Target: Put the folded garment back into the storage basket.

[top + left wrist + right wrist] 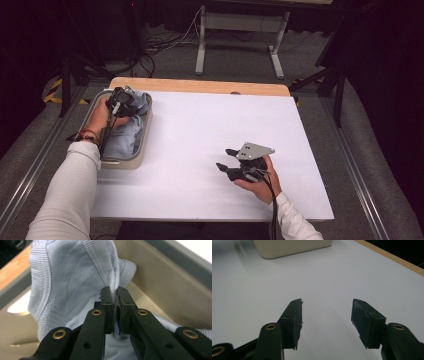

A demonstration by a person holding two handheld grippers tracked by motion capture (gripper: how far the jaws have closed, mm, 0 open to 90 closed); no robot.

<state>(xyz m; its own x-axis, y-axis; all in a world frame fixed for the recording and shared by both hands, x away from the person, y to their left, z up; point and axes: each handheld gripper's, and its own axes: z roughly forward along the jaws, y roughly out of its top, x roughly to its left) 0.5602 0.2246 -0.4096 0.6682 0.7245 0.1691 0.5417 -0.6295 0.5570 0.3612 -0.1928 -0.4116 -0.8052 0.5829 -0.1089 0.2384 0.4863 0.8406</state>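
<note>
A light blue ribbed cloth [124,139] lies bunched in a beige bin [145,142] at the table's left edge. My left gripper [120,103] reaches into the bin, and in the left gripper view its jaws [115,293] are shut on a folded ridge of the cloth [72,277], pinched between the pads. The bin's inner wall [165,282] rises behind. My right gripper [225,159] sits low over the white table surface [200,125] at the front right, pointing left. Nothing lies between the open jaws of this gripper [327,305].
The bin's outer corner [292,247] shows far ahead in the right gripper view. A wooden strip [200,86] borders the table's far edge. Beyond it stand a grey frame [240,30] and cables on the floor.
</note>
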